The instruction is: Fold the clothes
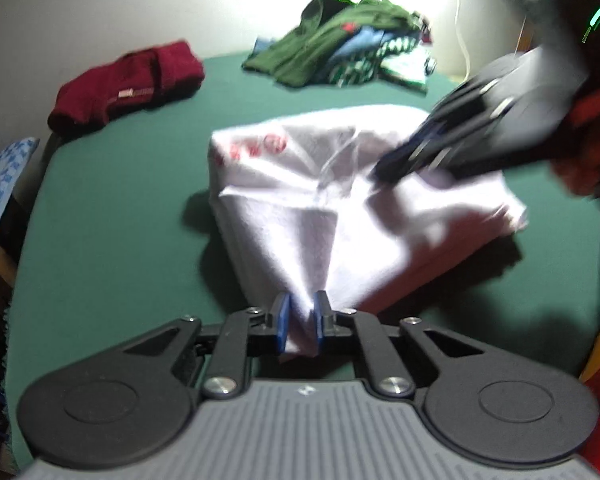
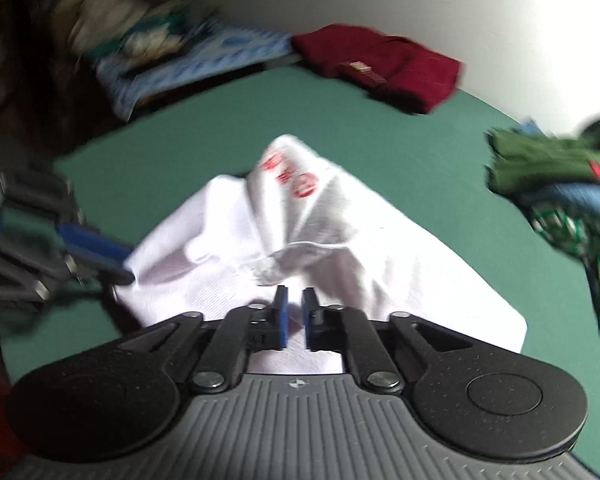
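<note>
A white garment (image 1: 340,208) with red print lies bunched on the green table (image 1: 120,220). In the left wrist view my left gripper (image 1: 302,312) is shut on its near edge, with cloth pinched between the blue pads. My right gripper (image 1: 380,174) comes in from the right, its tips on the garment's upper right part. In the right wrist view the right gripper (image 2: 295,308) has its pads almost together with white garment (image 2: 340,240) between them, just behind a grey collar fold. The left gripper (image 2: 126,268) grips the garment's left corner. The fabric rises into a peak between them.
A folded maroon garment (image 1: 128,84) (image 2: 380,64) lies at the table's far edge. A pile of green, blue and striped clothes (image 1: 340,44) (image 2: 552,168) sits at the far side. A blue patterned cloth (image 1: 0,192) (image 2: 196,60) lies off the table. A hand (image 1: 588,160) holds the right gripper.
</note>
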A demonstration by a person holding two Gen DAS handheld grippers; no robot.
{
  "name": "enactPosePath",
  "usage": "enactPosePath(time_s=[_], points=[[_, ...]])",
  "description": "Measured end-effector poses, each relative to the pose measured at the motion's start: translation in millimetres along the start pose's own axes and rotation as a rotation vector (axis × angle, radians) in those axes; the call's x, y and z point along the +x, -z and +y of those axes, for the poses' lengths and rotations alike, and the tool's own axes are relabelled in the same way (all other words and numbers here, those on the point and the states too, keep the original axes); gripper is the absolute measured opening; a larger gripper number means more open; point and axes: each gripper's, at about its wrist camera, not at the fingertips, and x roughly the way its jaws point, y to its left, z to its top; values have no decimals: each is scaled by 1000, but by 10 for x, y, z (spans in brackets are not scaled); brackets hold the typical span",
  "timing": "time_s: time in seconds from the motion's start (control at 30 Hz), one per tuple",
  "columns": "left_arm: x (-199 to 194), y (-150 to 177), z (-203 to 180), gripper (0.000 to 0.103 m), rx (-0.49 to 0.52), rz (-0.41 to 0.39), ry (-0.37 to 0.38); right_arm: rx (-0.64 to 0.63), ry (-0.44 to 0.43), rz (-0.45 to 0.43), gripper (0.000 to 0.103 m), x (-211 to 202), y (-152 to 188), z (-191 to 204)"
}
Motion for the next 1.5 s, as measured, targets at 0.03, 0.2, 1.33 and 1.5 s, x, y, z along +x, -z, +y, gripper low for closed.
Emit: enactPosePath(time_s=[0.03, 0.2, 1.33, 1.5], points=[[-18, -7, 19, 8, -14, -2, 10, 53, 21, -21, 21, -80, 47, -47], [-67, -66, 50, 9, -39, -16, 35, 187, 146, -21, 43, -417, 387, -173], [182, -308, 422, 13, -161, -48, 92, 455, 291, -85, 38, -686, 742, -403], [308, -376, 421, 13, -157, -42, 91, 430, 180, -123, 32, -619, 646, -347]])
